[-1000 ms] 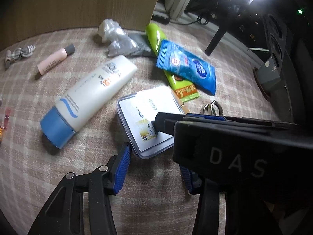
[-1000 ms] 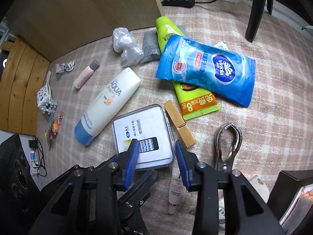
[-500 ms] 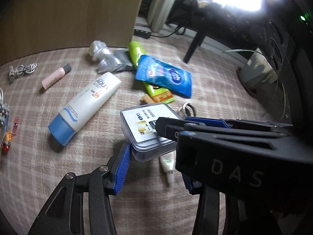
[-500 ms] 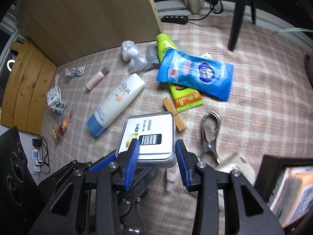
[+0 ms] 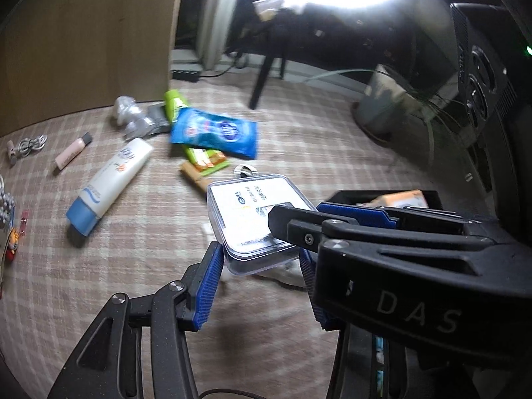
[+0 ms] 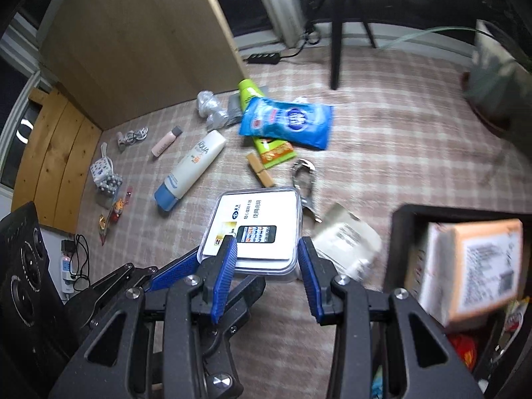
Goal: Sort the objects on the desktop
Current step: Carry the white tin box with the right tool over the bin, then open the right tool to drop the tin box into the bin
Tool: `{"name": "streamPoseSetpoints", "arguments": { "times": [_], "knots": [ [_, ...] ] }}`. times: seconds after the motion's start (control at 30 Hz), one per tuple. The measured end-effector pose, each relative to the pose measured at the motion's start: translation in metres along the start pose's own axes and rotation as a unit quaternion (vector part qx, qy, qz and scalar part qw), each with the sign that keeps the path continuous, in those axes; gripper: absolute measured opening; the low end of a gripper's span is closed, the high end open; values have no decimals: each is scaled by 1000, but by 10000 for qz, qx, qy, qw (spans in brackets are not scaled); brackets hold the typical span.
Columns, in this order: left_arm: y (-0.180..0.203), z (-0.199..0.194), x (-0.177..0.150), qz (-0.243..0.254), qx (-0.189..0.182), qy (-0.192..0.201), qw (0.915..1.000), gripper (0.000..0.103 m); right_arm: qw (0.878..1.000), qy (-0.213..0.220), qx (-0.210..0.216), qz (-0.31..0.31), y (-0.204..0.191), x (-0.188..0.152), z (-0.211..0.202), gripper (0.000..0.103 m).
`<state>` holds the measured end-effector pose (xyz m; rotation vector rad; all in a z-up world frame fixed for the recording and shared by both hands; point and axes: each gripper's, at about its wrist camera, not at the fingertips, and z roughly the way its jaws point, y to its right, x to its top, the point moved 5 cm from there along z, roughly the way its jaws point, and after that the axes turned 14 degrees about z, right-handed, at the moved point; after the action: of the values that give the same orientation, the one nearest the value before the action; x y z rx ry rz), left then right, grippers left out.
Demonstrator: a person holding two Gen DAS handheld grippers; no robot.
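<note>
A clear plastic case (image 5: 247, 212) with a printed card inside hangs in the air above the checked tablecloth. Both grippers close on it: my left gripper (image 5: 257, 271) grips its near end, and my right gripper (image 6: 267, 264) grips it from the other side, where the case (image 6: 256, 229) also shows. Left on the cloth are a white sunscreen tube (image 6: 191, 168), a blue wipes pack (image 6: 287, 121), a green tube (image 6: 262, 126), a wooden clip (image 6: 261, 174) and metal nail clippers (image 6: 304, 183).
A black bin (image 6: 399, 232) with an orange-edged package (image 6: 472, 266) stands at the right. A pink tube (image 6: 165, 141), a cable (image 6: 133, 136), a crumpled wrapper (image 6: 209, 106) and small trinkets (image 6: 106, 179) lie to the left. A wooden board (image 6: 133, 33) stands behind.
The case has been lifted off the cloth, held between both grippers, and carried up and to the right toward the black bin. The bin has come into view.
</note>
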<state>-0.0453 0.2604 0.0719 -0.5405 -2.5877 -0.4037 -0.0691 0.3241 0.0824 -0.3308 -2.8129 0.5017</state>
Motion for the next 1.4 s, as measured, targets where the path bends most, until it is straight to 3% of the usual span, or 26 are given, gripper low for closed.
{"name": "streamPoseSetpoints", "arguments": {
  "times": [0.43, 0.9, 1.13, 1.4],
  "knots": [
    [123, -7, 14, 837, -491, 127, 9952, 46, 9954, 567, -181, 747, 102, -30, -79, 38],
    [256, 14, 16, 1852, -1016, -83, 9774, 46, 9777, 1002, -485, 1779, 226, -70, -143, 38],
    [286, 20, 16, 2125, -1037, -148, 9715, 44, 9727, 1018, -479, 2032, 255, -81, -154, 38],
    [282, 17, 14, 2145, -1029, -161, 9712, 44, 9691, 1015, -481, 2194, 262, -83, -151, 39]
  ]
}}
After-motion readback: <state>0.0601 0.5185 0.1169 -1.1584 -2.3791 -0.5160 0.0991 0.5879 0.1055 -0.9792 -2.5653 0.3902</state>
